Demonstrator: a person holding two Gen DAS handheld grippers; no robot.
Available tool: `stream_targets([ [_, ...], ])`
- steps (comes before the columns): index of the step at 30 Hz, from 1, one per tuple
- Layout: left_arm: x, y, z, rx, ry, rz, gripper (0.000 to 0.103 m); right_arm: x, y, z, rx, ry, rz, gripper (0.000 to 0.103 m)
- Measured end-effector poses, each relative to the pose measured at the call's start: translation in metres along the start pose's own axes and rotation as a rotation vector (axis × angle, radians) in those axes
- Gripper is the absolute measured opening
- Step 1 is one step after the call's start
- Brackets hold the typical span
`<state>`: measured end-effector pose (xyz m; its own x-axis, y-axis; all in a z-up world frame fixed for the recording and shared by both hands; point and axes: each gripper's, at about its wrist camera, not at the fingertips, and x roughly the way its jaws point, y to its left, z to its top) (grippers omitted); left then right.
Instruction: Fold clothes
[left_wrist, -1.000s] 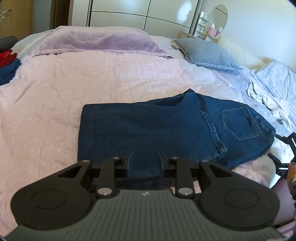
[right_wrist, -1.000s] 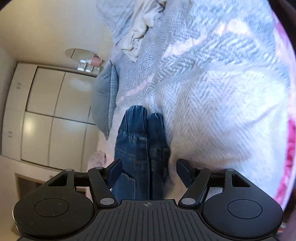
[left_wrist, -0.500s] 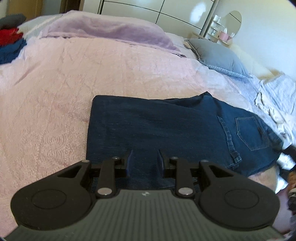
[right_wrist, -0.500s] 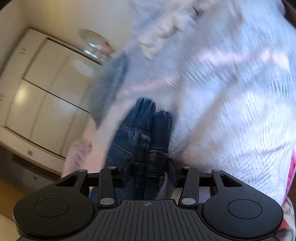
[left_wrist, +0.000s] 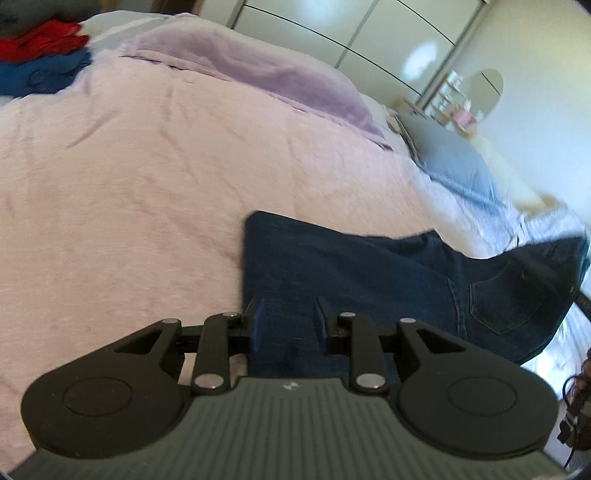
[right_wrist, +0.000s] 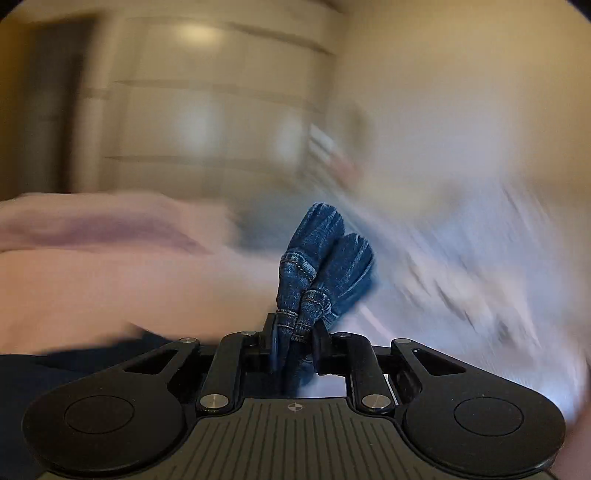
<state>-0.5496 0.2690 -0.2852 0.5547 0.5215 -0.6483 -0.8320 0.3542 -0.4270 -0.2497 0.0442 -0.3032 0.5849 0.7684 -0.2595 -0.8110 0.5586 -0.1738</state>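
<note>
A pair of dark jeans (left_wrist: 369, 280), already doubled leg over leg, is being folded on a pink bedspread (left_wrist: 147, 184). The waistband end is being lifted off the bed at the right, clamped in the right gripper (right_wrist: 293, 341), whose jaws have just been closing on the bunched denim. The near edge is being held between the pads of the left gripper (left_wrist: 288, 325), part-way closed around the cloth. The crosswise fold is judged still unfinished; other garments (left_wrist: 40, 55) are waiting at the far corner.
</note>
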Motion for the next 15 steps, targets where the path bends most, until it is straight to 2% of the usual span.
stream_targets([
  [3, -0.013, 0.020, 0.001, -0.063, -0.016, 0.002, 0.023, -0.040, 0.077, -0.001, -0.225, -0.154, 0.177, 0.016],
  [5, -0.020, 0.033, 0.001, -0.107, -0.020, 0.001, 0.023, -0.059, 0.120, -0.017, -0.349, -0.192, 0.318, 0.022],
  [6, -0.023, 0.039, 0.000, -0.128, -0.018, -0.002, 0.023, -0.066, 0.140, -0.028, -0.415, -0.165, 0.410, 0.026],
  [7, -0.026, 0.045, -0.001, -0.149, -0.016, -0.005, 0.023, -0.071, 0.159, -0.040, -0.481, -0.128, 0.501, 0.039],
  [8, -0.029, 0.050, -0.002, -0.167, -0.012, -0.011, 0.023, -0.070, 0.175, -0.054, -0.546, -0.047, 0.584, 0.050],
  [9, -0.032, 0.053, -0.003, -0.181, -0.008, -0.020, 0.023, -0.069, 0.189, -0.068, -0.610, 0.030, 0.656, 0.054],
  [10, -0.033, 0.055, -0.004, -0.192, -0.004, -0.031, 0.023, -0.069, 0.196, -0.079, -0.662, 0.077, 0.670, 0.054],
  [12, -0.035, 0.059, -0.005, -0.211, 0.001, -0.058, 0.024, -0.074, 0.190, -0.095, -0.702, 0.080, 0.641, 0.056],
  [13, -0.034, 0.060, -0.004, -0.216, 0.006, -0.075, 0.024, -0.074, 0.179, -0.094, -0.668, 0.086, 0.625, 0.057],
  [15, -0.026, 0.058, 0.001, -0.219, 0.016, -0.114, 0.025, -0.069, 0.149, -0.087, -0.507, 0.138, 0.583, 0.057],
])
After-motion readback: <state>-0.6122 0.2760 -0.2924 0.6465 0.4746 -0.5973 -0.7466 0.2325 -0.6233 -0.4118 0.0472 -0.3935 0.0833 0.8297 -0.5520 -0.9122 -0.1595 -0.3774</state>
